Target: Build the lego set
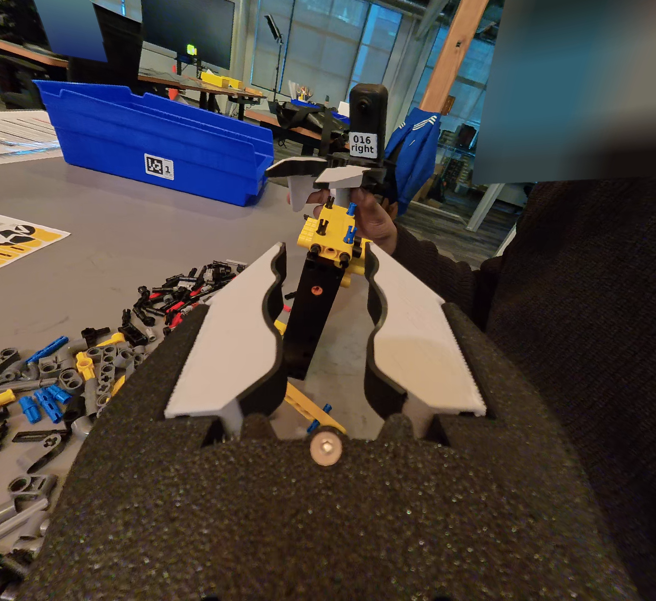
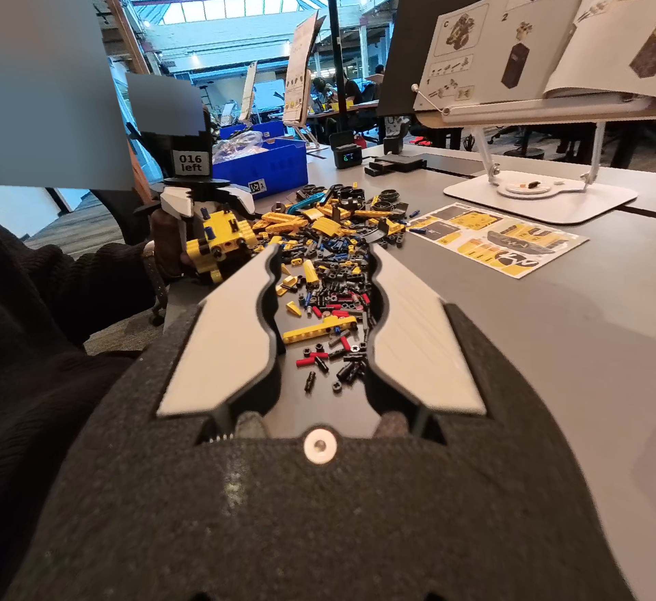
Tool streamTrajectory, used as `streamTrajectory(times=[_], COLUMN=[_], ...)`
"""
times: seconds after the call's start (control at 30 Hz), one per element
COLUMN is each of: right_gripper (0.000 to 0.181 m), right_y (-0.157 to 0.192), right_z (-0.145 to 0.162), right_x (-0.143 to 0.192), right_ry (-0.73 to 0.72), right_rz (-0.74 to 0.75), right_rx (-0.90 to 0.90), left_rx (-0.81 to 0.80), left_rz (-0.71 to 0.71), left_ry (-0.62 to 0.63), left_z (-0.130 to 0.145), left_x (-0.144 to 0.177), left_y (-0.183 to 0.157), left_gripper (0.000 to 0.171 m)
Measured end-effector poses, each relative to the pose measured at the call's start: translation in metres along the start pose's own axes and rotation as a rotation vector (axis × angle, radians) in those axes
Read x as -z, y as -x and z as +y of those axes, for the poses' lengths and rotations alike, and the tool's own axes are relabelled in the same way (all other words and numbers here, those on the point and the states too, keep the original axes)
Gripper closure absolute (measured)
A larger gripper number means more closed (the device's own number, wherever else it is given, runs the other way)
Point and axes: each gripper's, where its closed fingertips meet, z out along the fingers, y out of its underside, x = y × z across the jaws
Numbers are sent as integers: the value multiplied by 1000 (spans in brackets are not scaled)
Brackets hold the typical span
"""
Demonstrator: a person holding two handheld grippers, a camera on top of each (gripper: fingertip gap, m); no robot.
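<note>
Left gripper (image 1: 324, 254) is clamped on a black block w/ a yellow brick assembly (image 1: 332, 236) on its far end, held up off the grey table (image 1: 149, 229). Right gripper (image 2: 323, 257) hangs w/ fingers apart, nothing between them, above the loose pile of bricks (image 2: 330, 250); a yellow beam (image 2: 319, 329) lies under it. Blue bin (image 1: 156, 140) beyond the left gripper, instruction booklet (image 2: 525, 37) on a stand to the right gripper's right, sticker sheet (image 2: 497, 238) below the booklet.

Dark knit sleeves (image 1: 568, 300), white-fingered black grippers
</note>
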Motion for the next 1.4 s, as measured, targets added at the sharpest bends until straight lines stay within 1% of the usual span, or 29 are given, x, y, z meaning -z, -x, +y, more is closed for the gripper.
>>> streamTrajectory(times=[0.1,0.27,0.4,0.6,0.83,1.17,1.23,1.3,1.33,1.37,1.4], right_gripper=[133,133,133,133,133,133,133,132,128,115,98], right_y=[-6,-30,-38,-44,-44,-45,-53,-75,-86,-94,-96], right_z=[2,16,14,14,18,19,18,14,7,-5,-18], right_x=[1,3,8,11,9,9,13,22,25,24,17], right_ry=[6,73,49,34,63,66,68,81,65,33,9], right_rz=[27,143,171,184,195,202,256,405,485,535,540], right_rx=[-19,-62,-107,-159,-143,-143,-125,-56,-29,-16,0], left_rx=[-1,-9,-11,-14,-18,-19,-19,-12,-4,3,8], left_rz=[-1,-13,-15,-22,-26,-28,-27,-25,-19,-13,-16], left_ry=[0,0,2,0,1,-2,-7,-7,-7,-16,-32], left_z=[0,0,1,1,1,0,-1,-2,-3,-5,-8], left_x=[0,0,-1,-1,-1,-1,-1,0,1,2,4], left_y=[0,1,2,3,3,3,3,3,2,2,3], left_gripper=[128,128,128,128,128,128,128,128,128,128,128])
